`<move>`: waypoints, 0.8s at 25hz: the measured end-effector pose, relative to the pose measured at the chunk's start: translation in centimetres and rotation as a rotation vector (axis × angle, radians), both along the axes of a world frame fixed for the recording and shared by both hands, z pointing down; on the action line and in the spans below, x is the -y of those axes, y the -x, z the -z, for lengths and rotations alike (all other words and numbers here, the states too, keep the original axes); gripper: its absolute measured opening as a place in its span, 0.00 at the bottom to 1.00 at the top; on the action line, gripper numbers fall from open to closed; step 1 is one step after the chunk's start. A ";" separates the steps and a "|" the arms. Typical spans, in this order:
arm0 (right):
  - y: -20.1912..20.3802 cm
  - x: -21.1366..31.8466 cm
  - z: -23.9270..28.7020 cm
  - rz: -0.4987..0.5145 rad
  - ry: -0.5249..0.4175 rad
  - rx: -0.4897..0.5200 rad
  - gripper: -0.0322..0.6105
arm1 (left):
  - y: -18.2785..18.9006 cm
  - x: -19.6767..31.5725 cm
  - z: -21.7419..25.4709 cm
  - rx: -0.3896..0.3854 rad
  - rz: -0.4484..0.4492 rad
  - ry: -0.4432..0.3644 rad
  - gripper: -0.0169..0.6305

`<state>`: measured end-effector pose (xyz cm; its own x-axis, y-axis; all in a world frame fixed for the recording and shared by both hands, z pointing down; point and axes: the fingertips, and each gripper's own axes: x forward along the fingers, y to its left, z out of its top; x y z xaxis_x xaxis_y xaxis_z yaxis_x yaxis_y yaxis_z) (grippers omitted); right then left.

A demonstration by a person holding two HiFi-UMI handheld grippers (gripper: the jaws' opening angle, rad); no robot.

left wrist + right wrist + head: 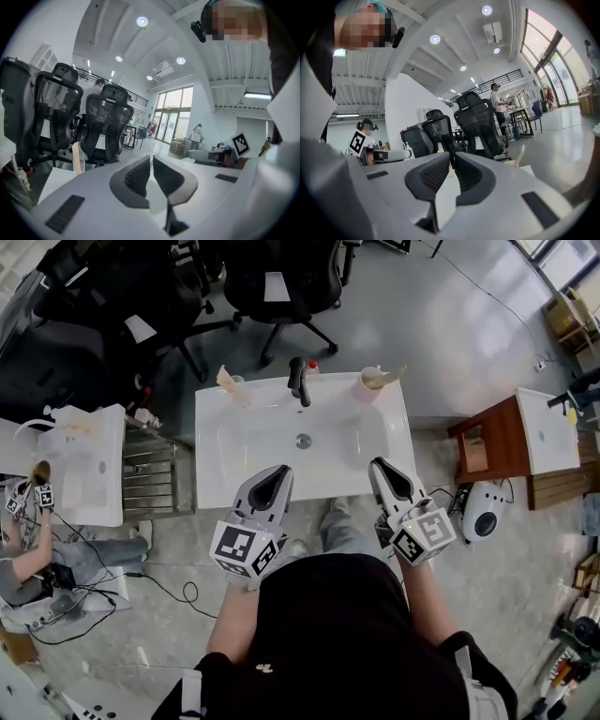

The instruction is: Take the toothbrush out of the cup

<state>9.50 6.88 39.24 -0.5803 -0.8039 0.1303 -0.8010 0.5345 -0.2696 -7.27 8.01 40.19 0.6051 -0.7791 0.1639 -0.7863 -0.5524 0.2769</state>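
A white washbasin stands in front of me. At its back right corner is a pink cup with a pale toothbrush leaning out to the right. A clear cup with a tan toothbrush stands at the back left corner. My left gripper hovers shut over the basin's front left edge, with nothing in it. My right gripper is shut and empty over the front right edge. The left gripper view shows shut jaws and the tan toothbrush far left. In the right gripper view the pale toothbrush lies beyond the shut jaws.
A black faucet rises at the basin's back centre, above the drain. Black office chairs stand behind the basin. A second basin with another person is on the left, and a wooden stand is on the right.
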 end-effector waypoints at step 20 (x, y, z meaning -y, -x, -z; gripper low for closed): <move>-9.4 15.0 -4.1 0.099 0.083 0.083 0.13 | -7.4 12.4 -2.3 0.061 0.160 0.097 0.08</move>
<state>18.87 -8.10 43.32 -0.6678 -0.7306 0.1423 -0.7187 0.5830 -0.3789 0.11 -4.36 42.49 0.4612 -0.8436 0.2751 -0.8789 -0.3918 0.2722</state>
